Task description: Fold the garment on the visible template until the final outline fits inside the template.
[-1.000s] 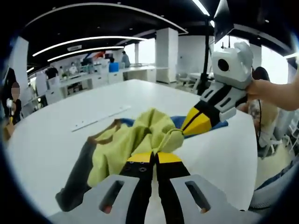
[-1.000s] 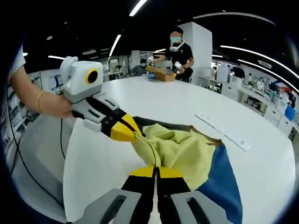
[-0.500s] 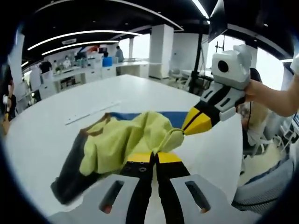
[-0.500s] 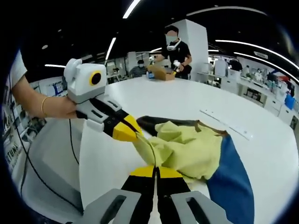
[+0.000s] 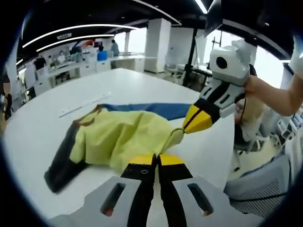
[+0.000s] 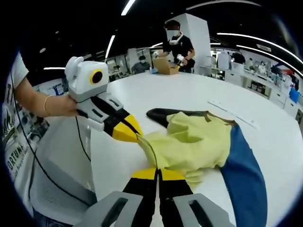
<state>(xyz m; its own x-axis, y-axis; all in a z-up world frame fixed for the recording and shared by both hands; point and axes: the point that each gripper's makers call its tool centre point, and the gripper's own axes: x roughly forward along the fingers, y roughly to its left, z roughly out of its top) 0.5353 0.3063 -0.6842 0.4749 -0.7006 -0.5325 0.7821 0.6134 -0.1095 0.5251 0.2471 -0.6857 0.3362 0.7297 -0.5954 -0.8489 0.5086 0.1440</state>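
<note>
No template outline can be made out under the garment (image 5: 118, 139) in either view, and the nearest hem is cut off behind each view's own jaws.

Left gripper view: the left gripper (image 5: 156, 161) rises from 6 o'clock, its yellow-tipped jaws pressed together on the yellow hem. The right gripper (image 5: 185, 129) enters from 2 o'clock, held by a hand (image 5: 253, 87), pointing down toward 7 o'clock; its tips are closed on a pinch of the same hem, just beside the left gripper's tips.

The garment lies on the white table (image 5: 142, 90), yellow body at centre, a dark sleeve trailing toward 8 o'clock and a blue sleeve reaching toward 1 o'clock.

Right gripper view: the right gripper (image 6: 157, 173) holds the hem at 6 o'clock; the left gripper (image 6: 138, 137) comes in from 10 o'clock, held by a hand (image 6: 64, 105) with a bracelet at the wrist.

A white strip (image 6: 233, 114) lies on the table beyond the garment.
</note>
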